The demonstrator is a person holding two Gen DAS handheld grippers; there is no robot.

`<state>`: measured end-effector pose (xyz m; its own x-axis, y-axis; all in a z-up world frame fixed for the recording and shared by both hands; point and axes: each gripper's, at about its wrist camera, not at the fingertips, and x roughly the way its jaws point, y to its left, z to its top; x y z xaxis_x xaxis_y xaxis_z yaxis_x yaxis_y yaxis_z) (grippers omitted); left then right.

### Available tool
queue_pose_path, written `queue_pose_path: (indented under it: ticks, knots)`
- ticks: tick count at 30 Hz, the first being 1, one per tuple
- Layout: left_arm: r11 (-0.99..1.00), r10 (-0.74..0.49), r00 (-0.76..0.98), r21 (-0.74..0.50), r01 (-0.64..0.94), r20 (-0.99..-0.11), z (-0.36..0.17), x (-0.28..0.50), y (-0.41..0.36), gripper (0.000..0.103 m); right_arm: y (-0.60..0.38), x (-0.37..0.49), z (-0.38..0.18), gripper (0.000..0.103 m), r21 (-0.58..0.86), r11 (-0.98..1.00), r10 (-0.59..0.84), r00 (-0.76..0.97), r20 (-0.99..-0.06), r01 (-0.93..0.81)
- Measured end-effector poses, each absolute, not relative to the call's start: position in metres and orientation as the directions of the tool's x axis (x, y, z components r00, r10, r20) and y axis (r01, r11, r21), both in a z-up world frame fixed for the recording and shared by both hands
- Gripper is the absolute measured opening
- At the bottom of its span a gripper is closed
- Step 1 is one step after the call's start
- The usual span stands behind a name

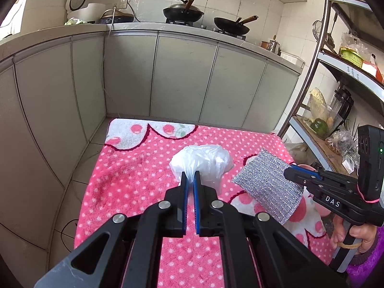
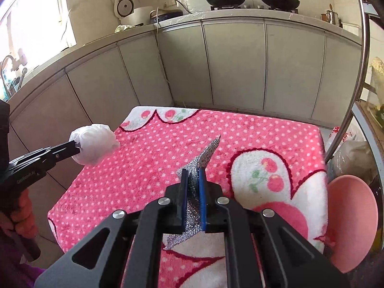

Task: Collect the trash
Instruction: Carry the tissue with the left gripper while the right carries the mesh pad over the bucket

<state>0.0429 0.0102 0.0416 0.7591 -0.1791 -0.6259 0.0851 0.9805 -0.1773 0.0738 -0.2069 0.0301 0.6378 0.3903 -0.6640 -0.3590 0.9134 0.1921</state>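
My left gripper (image 1: 190, 176) is shut on a crumpled clear plastic bag (image 1: 204, 160) and holds it above the pink polka-dot towel (image 1: 134, 180). It shows in the right wrist view (image 2: 75, 147) at the left, with the bag (image 2: 94, 144) as a white ball past the towel's left edge. My right gripper (image 2: 193, 175) is shut on a silver metallic scouring cloth (image 2: 206, 153), held edge-on above the towel (image 2: 144, 168). In the left wrist view the right gripper (image 1: 291, 170) holds the cloth (image 1: 268, 187) flat at the right.
A pink bowl (image 2: 352, 225) sits off the towel's right edge. Grey cabinets (image 1: 182, 76) and a counter with two woks (image 1: 183, 12) stand behind. A metal shelf rack (image 1: 336, 110) with food and a blender stands at the right. The tiled floor lies to the left.
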Motion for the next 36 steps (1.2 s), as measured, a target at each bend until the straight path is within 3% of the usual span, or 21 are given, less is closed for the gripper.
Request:
queue_pose_path:
  ticks: [13,24,36]
  knots:
    - [0.946,-0.322,0.716,-0.19,0.262,-0.619,0.042,0.08,-0.062,0.004,-0.29,0.047,0.036,0.009,0.192,0.968,0.25,0.727,-0.639,-0.164]
    - [0.847,-0.496,0.607,-0.193,0.495,-0.621,0.039,0.102,-0.185,0.004,-0.381,0.026,0.048,0.009,0.129,0.99,0.031,0.786,-0.617,0.062]
    - [0.721,-0.589,0.448,-0.187,0.667,-0.672,0.005,0.111,-0.312,0.004,-0.445,0.035,0.009,0.009,0.105,0.971,-0.089,0.73,-0.678,0.216]
